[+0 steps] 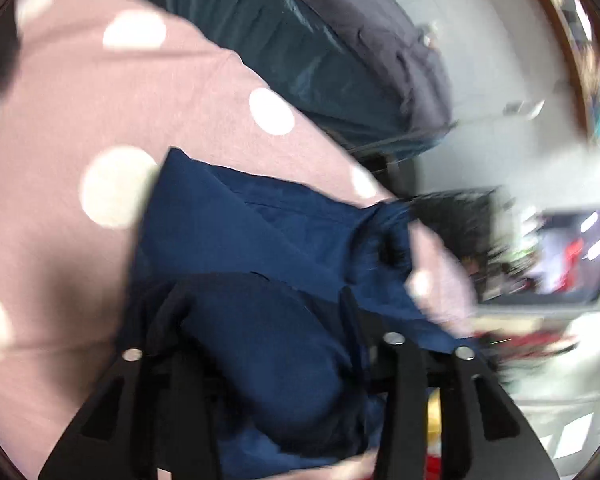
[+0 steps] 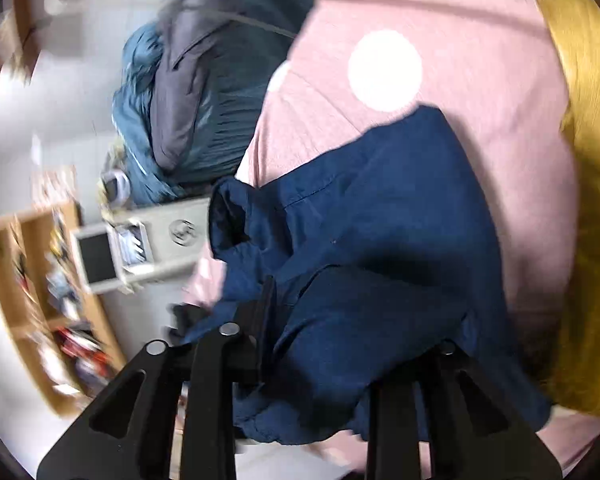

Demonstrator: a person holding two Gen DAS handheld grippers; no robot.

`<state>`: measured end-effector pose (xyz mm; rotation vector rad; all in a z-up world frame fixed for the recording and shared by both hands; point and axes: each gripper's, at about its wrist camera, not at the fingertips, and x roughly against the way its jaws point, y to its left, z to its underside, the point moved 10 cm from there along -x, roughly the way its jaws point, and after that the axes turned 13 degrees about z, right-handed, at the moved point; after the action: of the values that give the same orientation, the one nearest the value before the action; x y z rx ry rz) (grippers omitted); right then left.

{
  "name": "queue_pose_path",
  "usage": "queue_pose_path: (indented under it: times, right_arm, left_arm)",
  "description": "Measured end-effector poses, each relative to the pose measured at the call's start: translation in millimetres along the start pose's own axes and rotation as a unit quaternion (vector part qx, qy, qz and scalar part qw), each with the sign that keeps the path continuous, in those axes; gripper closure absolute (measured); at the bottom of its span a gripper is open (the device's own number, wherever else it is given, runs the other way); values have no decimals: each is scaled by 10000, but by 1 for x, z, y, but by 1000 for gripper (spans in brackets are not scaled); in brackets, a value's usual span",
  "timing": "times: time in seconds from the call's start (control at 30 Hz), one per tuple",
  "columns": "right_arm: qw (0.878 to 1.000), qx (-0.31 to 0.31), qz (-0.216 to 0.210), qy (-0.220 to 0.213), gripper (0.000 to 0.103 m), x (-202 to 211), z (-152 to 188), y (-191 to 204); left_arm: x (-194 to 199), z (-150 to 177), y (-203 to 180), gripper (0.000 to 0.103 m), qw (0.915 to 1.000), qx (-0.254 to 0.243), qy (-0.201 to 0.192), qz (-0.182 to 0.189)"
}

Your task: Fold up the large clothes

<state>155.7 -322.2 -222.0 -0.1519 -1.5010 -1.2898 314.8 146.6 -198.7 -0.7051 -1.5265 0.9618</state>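
Observation:
A navy blue garment (image 1: 268, 232) lies bunched on a pink bed cover with white dots (image 1: 80, 112). In the left wrist view my left gripper (image 1: 260, 320) has its fingers wide apart with a thick fold of the navy cloth bulging between them. In the right wrist view the same garment (image 2: 380, 220) lies on the pink cover (image 2: 480, 80), and my right gripper (image 2: 352, 320) also has cloth heaped between its spread fingers. Both views are blurred by motion. The fingertips are buried in cloth, so I cannot tell whether either gripper pinches it.
A pile of teal and grey clothes (image 1: 340, 60) lies beyond the bed edge and shows in the right wrist view too (image 2: 188, 100). A yellow cloth (image 2: 588, 160) lies at the right. A wooden shelf (image 2: 32, 300) and a grey cabinet (image 2: 160, 236) stand on the floor side.

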Motion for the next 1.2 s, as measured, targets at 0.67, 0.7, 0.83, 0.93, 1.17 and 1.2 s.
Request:
queue_pose_path:
  times: [0.67,0.7,0.83,0.93,1.17,1.2]
  right_arm:
    - [9641,1909,1223,-1380,32,71,3,30]
    - [9513,2189,1618,-1446,32,65,5,27]
    - [8715,3557,2922,-1691,32,33,22,23]
    - [8192,4261,3367,-1846,41,9,40,25]
    - [7980,4159,3848,-2052,100,7,22,20]
    - [8033,3966,3839,-2238,101,18,12,22]
  left_arm:
    - [77,1,3,8,9858,-1153,-389,-1160]
    - [68,11,6,8,9830,-1281,-216,-1299]
    - [27,50,20,8,9733,-1631,309,-1583]
    - [6,58,23,6,9623,-1922,342,-1894]
    - [-18,35,33,58,9272,-2477,430,-2778]
    - [-14,27,29,68,9285,-2483,314,-2743]
